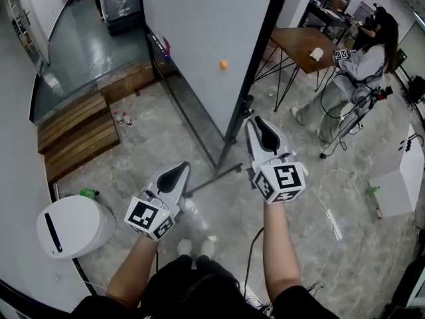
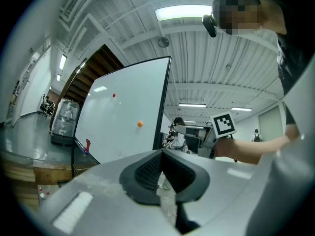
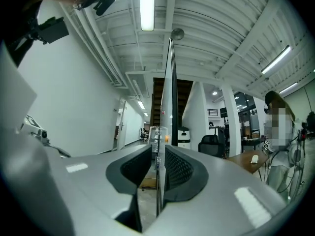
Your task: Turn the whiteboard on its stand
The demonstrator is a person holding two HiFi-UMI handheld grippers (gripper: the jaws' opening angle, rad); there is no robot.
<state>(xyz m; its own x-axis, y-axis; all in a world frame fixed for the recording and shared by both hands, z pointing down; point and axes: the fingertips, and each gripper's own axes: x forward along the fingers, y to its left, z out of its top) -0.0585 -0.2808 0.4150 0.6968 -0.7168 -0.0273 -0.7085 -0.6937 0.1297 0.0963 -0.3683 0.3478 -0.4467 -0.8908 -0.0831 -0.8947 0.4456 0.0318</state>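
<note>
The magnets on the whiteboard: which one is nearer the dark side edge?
The orange magnet, lower on the whiteboard; the red magnet sits higher and farther from that edge.

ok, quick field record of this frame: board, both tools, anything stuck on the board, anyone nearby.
whiteboard: upright, nearly edge-on in the right gripper view
stand: one leg on the floor, between the two tools in the head view
right tool: at the board's near vertical edge; edge between the jaws, pads not pressing, open
left tool: lower, clear of the board; jaws together, empty
on board: orange magnet
nearby: person seated by a wooden table
</note>
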